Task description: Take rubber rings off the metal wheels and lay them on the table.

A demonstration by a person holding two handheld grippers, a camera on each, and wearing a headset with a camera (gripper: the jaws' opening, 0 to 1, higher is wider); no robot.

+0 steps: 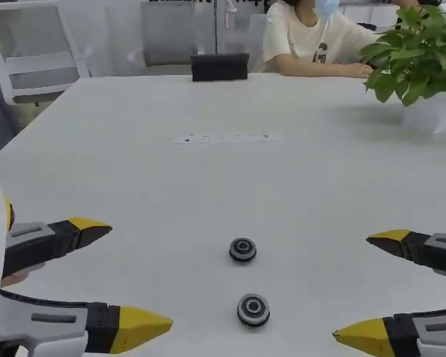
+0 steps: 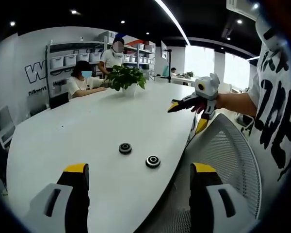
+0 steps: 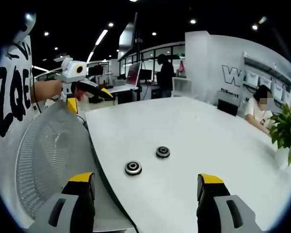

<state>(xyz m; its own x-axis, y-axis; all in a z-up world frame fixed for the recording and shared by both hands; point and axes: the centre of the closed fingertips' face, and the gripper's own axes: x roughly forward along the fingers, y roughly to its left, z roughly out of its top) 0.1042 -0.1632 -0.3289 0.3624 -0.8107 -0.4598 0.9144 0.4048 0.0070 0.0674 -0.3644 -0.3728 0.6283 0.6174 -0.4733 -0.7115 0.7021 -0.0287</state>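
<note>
Left gripper [image 1: 115, 274] (black jaws, yellow tips) sat nearest the lens at 8 o'clock in the head view. Jaws were wide apart with nothing between them. Right gripper [image 1: 372, 286], same build, was at 4 o'clock with jaws also spread and nothing held. Both hung over the near edge of the large white table [image 1: 134, 163], well apart from the parts.

Two small round metal wheels lay flat on the table between the grippers, around 6 o'clock. The near wheel [image 1: 253, 309] was closest to the table edge. The far wheel [image 1: 243, 250] lay just beyond it at roughly 12 o'clock, near it but not touching. Each carried a dark rubber ring [image 1: 240, 311] around a grey metal centre (rings not yet off, none loose on the table).

In the left gripper view both wheels sat past its own jaw tips at 12 o'clock. The right gripper was at 2 o'clock, above a grey mesh chair back [image 2: 223, 150]. In the right gripper view the wheels were again at 12 o'clock, with the left gripper at 10 o'clock.

Further out in the head view:
- A flush white socket strip [image 1: 223, 137] at 12 o'clock, mid-table.
- A black rectangular box [image 1: 220, 67] at the far edge.
- A green leafy plant in a white pot [image 1: 420, 52] at 2 o'clock.
- A seated person in a cream T-shirt [image 1: 312, 37] at 1 o'clock.
</note>
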